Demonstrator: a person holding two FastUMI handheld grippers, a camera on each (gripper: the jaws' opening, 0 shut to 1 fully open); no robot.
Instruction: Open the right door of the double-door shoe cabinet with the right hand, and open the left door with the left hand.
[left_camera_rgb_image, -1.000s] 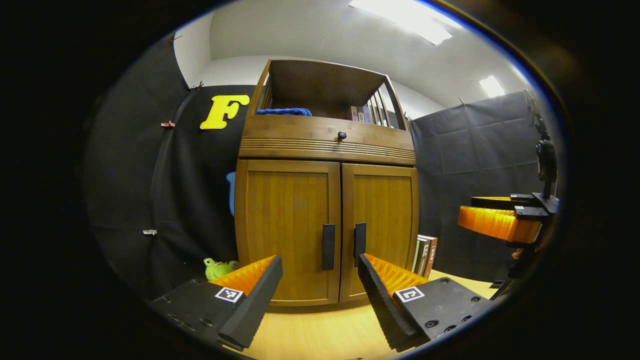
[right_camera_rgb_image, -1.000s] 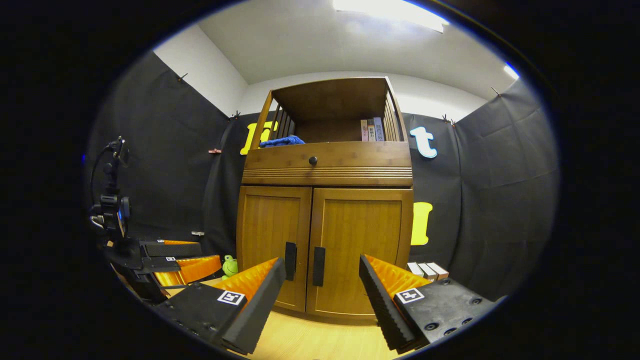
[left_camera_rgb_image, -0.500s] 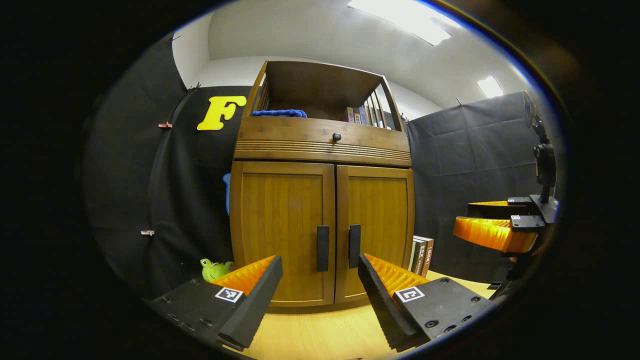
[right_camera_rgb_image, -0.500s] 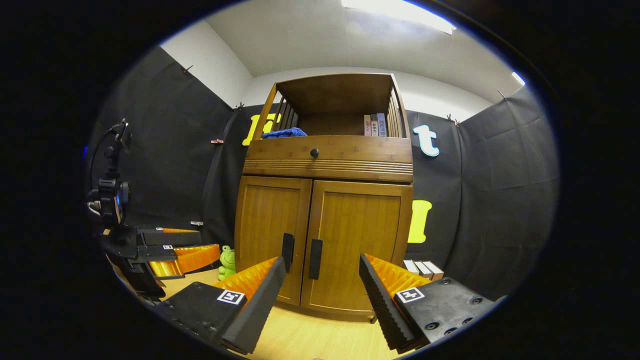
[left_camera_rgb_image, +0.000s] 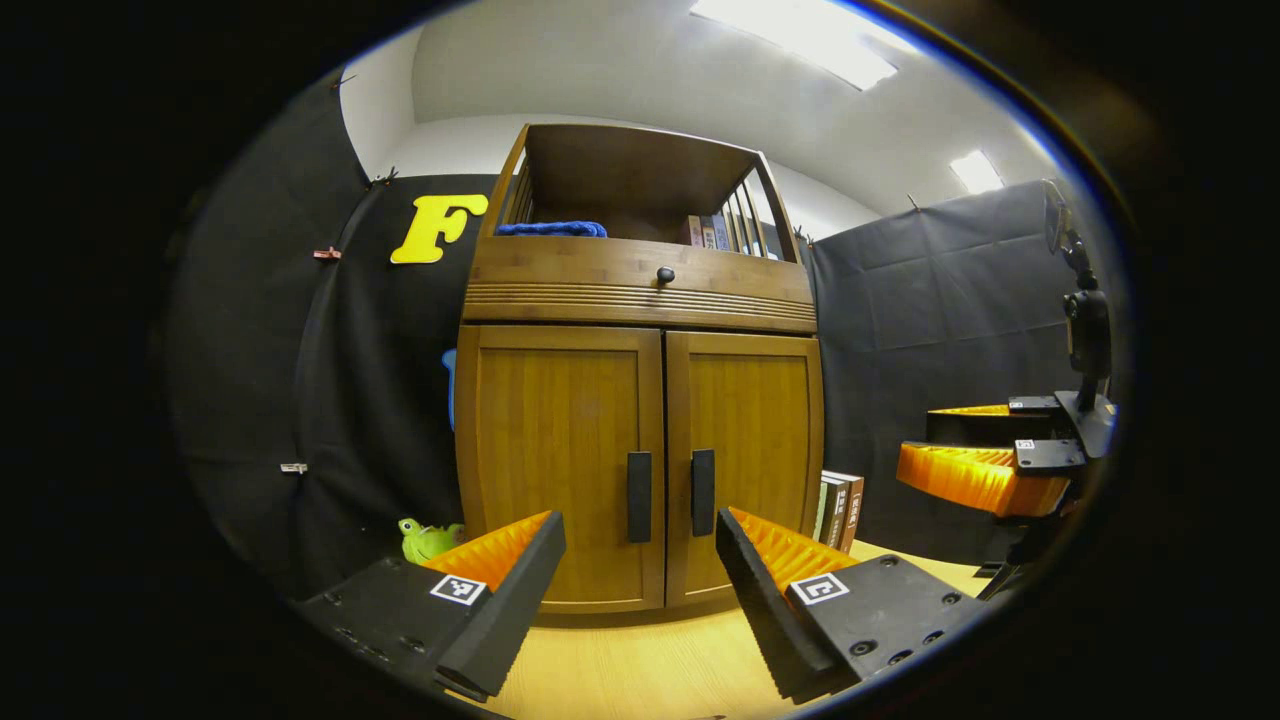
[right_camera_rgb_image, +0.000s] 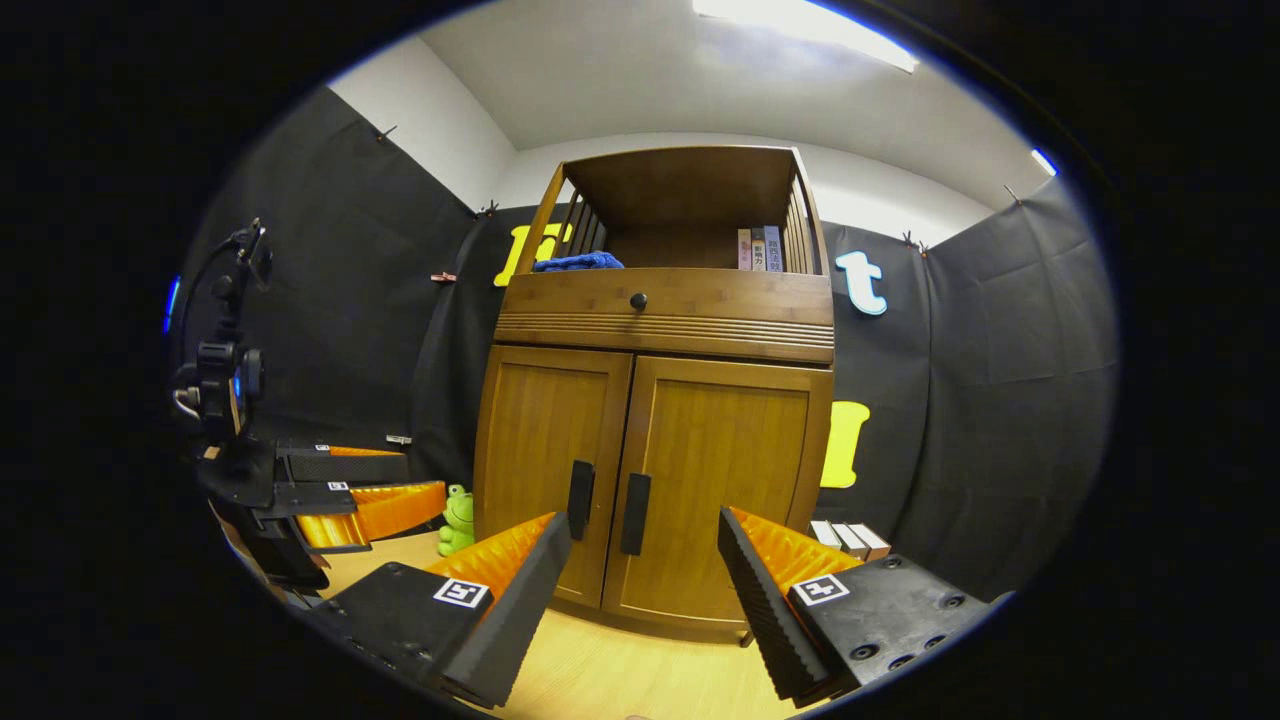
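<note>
A wooden double-door shoe cabinet (left_camera_rgb_image: 640, 300) (right_camera_rgb_image: 670, 320) stands on a light wooden table, both doors closed. Each door carries a dark vertical handle: the left door's handle (left_camera_rgb_image: 639, 497) (right_camera_rgb_image: 580, 500) and the right door's handle (left_camera_rgb_image: 703, 492) (right_camera_rgb_image: 634, 514). My left gripper (left_camera_rgb_image: 640, 560) is open, a short way in front of the two handles, holding nothing. My right gripper (right_camera_rgb_image: 645, 565) is open too, aimed just right of the right handle. In the left gripper view the right gripper (left_camera_rgb_image: 985, 460) hangs at the right; in the right gripper view the left gripper (right_camera_rgb_image: 350, 495) sits at the left.
A green frog toy (left_camera_rgb_image: 428, 539) (right_camera_rgb_image: 458, 518) lies left of the cabinet base. Books (left_camera_rgb_image: 838, 510) (right_camera_rgb_image: 850, 540) rest at its right. A blue cloth (left_camera_rgb_image: 550, 229) and books (right_camera_rgb_image: 760, 248) sit on the top shelf above a drawer with a dark knob (left_camera_rgb_image: 665, 274).
In the left gripper view the cabinet has slid a little left. In the right gripper view it has risen and shifted right. Both grippers stayed open; the doors stayed closed.
</note>
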